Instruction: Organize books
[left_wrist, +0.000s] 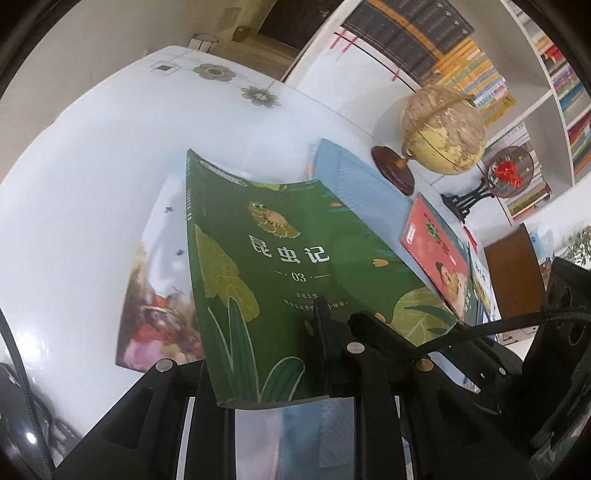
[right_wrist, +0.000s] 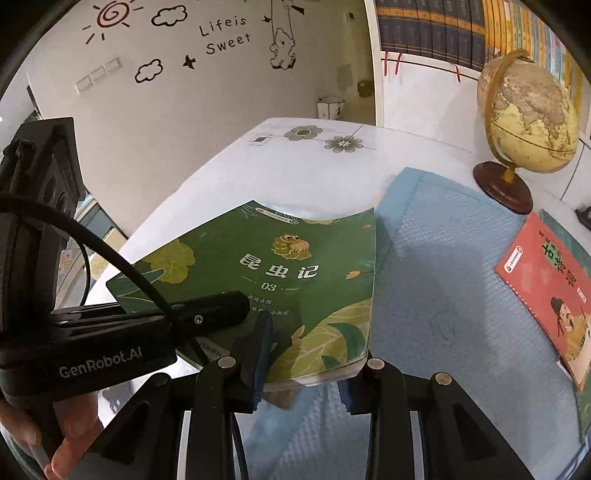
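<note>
A green book (left_wrist: 280, 258) with white title characters and "03" on its cover is tilted above the white table (left_wrist: 74, 184). My left gripper (left_wrist: 343, 325) is shut on its near edge, one finger on the cover. From the right wrist view, the left gripper (right_wrist: 236, 306) reaches in from the left with its upper finger flat on the green book (right_wrist: 295, 266). My right gripper (right_wrist: 310, 369) is shut on the book's near right corner, blue pads against both sides. A red picture book (right_wrist: 546, 295) lies to the right.
A blue padded mat (right_wrist: 443, 258) covers the table under the green book. A pale illustrated book (left_wrist: 155, 295) lies to its left. A globe (right_wrist: 528, 110) on a wooden base and a round red fan ornament (left_wrist: 509, 173) stand before full bookshelves (left_wrist: 461, 55). A hand (right_wrist: 55, 443) holds the left gripper.
</note>
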